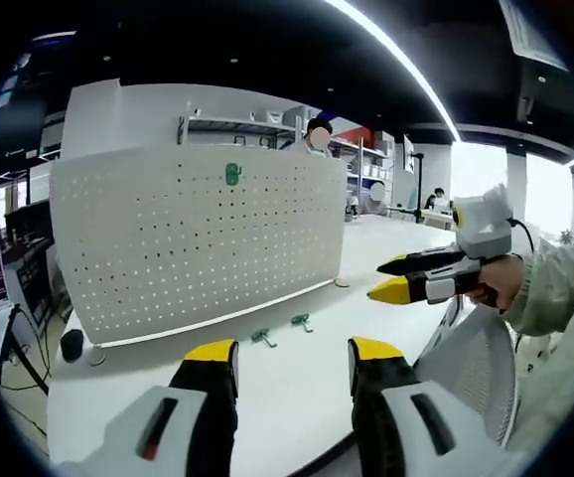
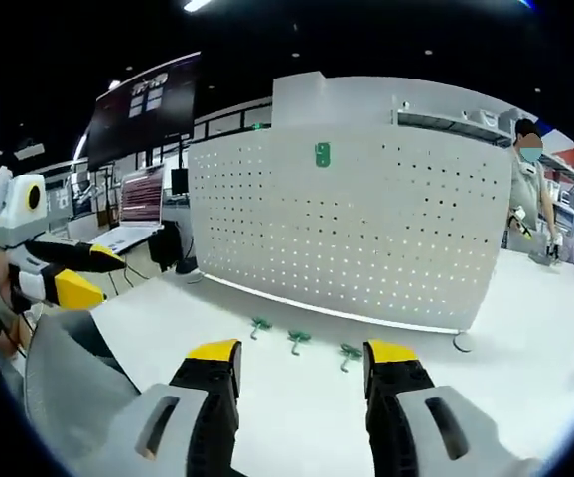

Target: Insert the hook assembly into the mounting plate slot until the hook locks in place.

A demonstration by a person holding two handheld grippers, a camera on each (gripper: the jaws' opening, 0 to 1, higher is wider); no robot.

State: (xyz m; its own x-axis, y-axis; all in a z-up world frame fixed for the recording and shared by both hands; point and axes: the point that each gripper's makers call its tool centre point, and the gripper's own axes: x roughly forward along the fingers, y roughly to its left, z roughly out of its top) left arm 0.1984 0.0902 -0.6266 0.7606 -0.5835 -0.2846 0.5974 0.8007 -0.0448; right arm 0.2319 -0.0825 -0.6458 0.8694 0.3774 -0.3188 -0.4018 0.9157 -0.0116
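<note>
Here, a white pegboard (image 1: 193, 238) stands upright on a white worktop (image 1: 297, 383), one green hook (image 1: 233, 174) already fixed near its top edge; the same board (image 2: 352, 224) and mounted hook (image 2: 323, 154) appear in the right gripper view. Loose green hooks lie on the worktop just in front of the board's foot: two in the left gripper view (image 1: 262, 338) (image 1: 301, 321), three in a row in the right gripper view (image 2: 260, 326) (image 2: 298, 340) (image 2: 350, 353).

The left hand-held gripper (image 1: 292, 358) hovers over the near part of the worktop, its yellow-tipped jaws spread wide and holding nothing, the loose hooks just beyond and between the tips. The right hand-held gripper (image 2: 302, 360) likewise stands wide and empty, with the three hooks lying just past its jaw tips.

In the left gripper view, the right hand-held gripper (image 1: 396, 278) enters from the right, gripped by a hand (image 1: 498, 283) in a pale sleeve. In the right gripper view, the left hand-held gripper (image 2: 93, 273) shows at the far left, beside a grey chair back (image 2: 73, 378). A person (image 2: 527, 189) stands behind the board's right end.
</note>
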